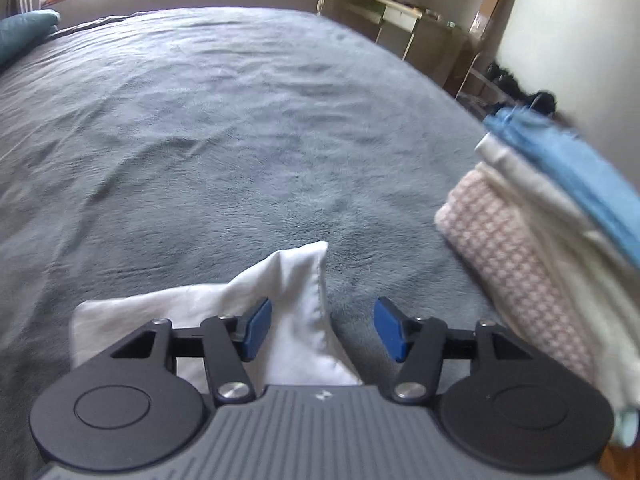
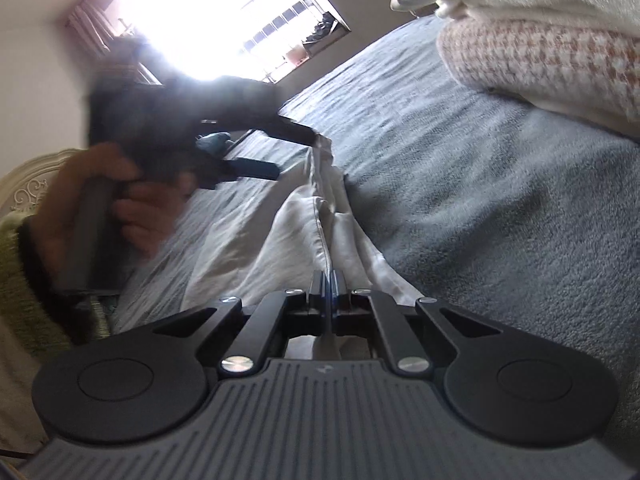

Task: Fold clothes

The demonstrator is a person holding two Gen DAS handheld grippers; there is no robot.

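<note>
The white cloth lies on the grey bedspread with its hemmed corner peaked up between the blue pads of the left gripper, whose jaws stand apart and press on nothing, while the right gripper is clenched on a gathered fold of the same cloth near its seam. To the right, near the bed's edge, sits a stack of folded clothes, pink knit beneath cream and blue, close beside the cloth. Ahead and left the bedspread stretches bare and wide to a teal pillow at the far corner.
</note>
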